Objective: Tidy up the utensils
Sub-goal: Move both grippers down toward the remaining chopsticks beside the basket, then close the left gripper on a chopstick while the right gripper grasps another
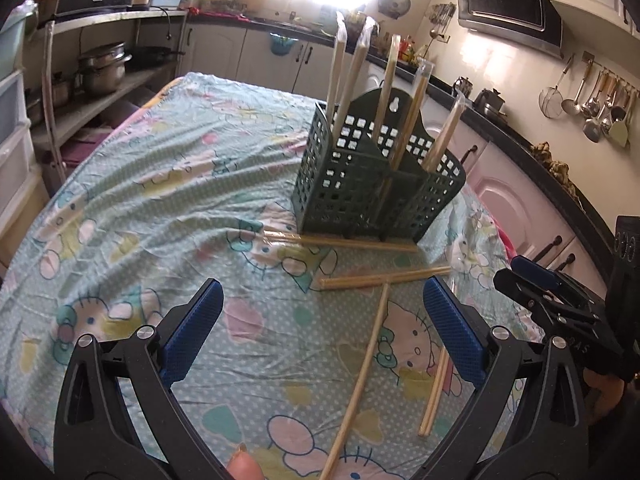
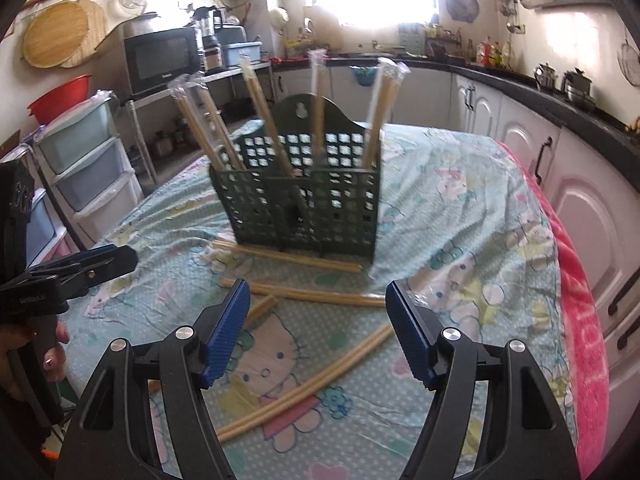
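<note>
Chopsticks (image 2: 304, 294), wrapped pairs in clear sleeves, lay scattered on the cloth-covered worktop (image 1: 140, 208) in front of a dark green slotted holder (image 2: 298, 204). Several wrapped pairs (image 2: 316, 112) already stood upright or leaning in the holder's compartments, so the sorting looked partly done, with the loose ones still to be gathered.

In the right wrist view one pair lay right against the holder's base, another crossed just in front of it, and a longer curved-looking pair (image 2: 308, 392) ran diagonally between the fingers of the right gripper (image 2: 318, 332). That gripper hung above the cloth with its blue pads spread wide and nothing between them. The left gripper (image 1: 322, 330) was likewise spread and empty, poised over a long single stick (image 1: 360, 376) that ran toward the camera, with a short pair (image 1: 434, 392) lying just beside its right finger.

The step in hand seemed to be the approach to a pick: both grippers pointed down at the loose sticks, neither touching any.

The next move would probably call for lowering one gripper until its pads straddled a stick across its width, then closing firmly. The sticks were thin and lay flat on soft, wrinkled cloth, so the pads would need to reach almost to the fabric without snagging it. After that, the stick would have to be tipped upright and dropped into a free compartment.
</note>
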Tool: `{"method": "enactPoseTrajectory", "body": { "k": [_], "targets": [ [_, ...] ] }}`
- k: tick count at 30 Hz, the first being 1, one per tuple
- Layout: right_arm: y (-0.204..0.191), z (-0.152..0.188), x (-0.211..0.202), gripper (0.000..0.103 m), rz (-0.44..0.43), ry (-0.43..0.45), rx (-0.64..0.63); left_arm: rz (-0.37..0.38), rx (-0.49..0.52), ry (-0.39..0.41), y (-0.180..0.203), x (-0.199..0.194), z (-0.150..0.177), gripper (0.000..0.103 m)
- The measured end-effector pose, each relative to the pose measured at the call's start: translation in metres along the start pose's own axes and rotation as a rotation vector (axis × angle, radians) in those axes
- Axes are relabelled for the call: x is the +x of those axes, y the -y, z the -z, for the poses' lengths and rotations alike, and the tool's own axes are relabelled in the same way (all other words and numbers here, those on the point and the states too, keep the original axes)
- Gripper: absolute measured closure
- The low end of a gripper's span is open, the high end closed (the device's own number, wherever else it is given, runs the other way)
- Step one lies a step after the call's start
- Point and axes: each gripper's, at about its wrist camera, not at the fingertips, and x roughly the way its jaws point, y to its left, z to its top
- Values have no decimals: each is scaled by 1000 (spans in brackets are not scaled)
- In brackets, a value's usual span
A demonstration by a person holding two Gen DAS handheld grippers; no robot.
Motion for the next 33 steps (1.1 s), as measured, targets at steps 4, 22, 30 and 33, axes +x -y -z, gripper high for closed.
{"method": "enactPoseTrajectory", "body": {
  "k": [4,22,30,33],
  "targets": [
    [11,2,3,35,24,-10,20,14,-13,-22,-1,7,2,11],
    [52,11,33,36,94,-59,89,38,-108,-51,-24,37,-10,12],
    [59,6,47,41,93,-80,95,84,-189,-85,-43,60,-19,36],
    [62,4,53,44,92,-92,104,92,-221,-95,-49,70,-24,38]
  ]
}}
